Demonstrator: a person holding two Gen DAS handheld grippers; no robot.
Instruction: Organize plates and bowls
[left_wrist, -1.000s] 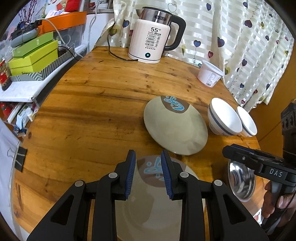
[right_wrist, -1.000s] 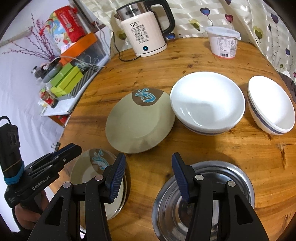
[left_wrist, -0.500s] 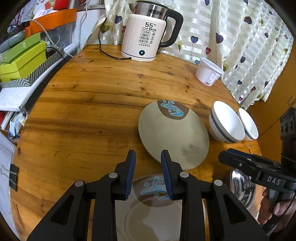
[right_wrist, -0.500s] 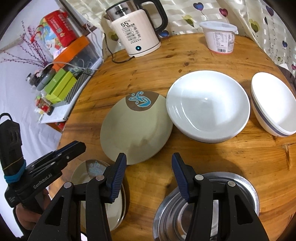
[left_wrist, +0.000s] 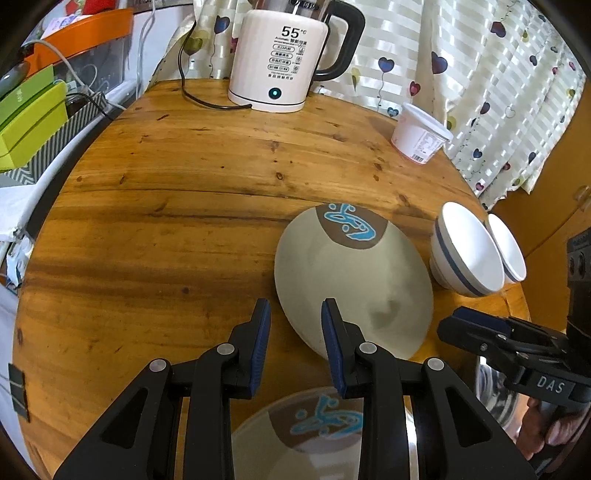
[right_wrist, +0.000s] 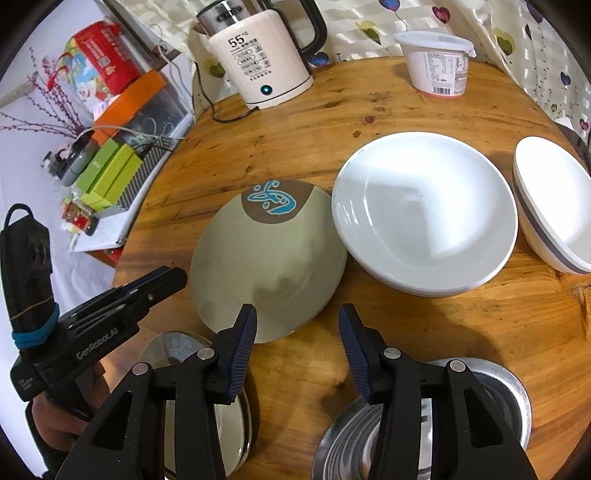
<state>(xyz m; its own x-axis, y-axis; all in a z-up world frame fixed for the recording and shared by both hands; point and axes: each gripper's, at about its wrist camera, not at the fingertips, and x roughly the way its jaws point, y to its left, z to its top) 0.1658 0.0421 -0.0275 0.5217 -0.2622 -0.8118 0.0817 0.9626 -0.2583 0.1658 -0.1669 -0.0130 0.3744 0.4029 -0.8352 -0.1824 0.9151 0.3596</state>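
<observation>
A beige plate with a blue-on-brown motif (left_wrist: 351, 280) (right_wrist: 266, 258) lies mid-table. My left gripper (left_wrist: 295, 332) hovers at its near-left edge, open, with nothing between the pads; in the right wrist view its tips (right_wrist: 173, 277) sit left of that plate. A second matching plate (left_wrist: 317, 435) (right_wrist: 177, 347) lies under the left gripper on a shiny steel plate. My right gripper (right_wrist: 299, 332) is above the table by the beige plate's near edge, jaws closing on nothing. Below it sits a steel bowl (right_wrist: 509, 387) (left_wrist: 491, 398). Two white blue-banded bowls (right_wrist: 424, 210) (right_wrist: 554, 206) stand at the right.
A white electric kettle (left_wrist: 280, 66) with its cord and a white lidded tub (left_wrist: 419, 134) stand at the back of the round wooden table (left_wrist: 184, 184). Green boxes (left_wrist: 29, 122) and clutter sit on a shelf to the left. A heart-print curtain (left_wrist: 480, 74) hangs behind.
My left gripper has moved forward off the near patterned plate, up to the middle plate's edge. The right gripper has crept forward and its jaws have narrowed a little.
</observation>
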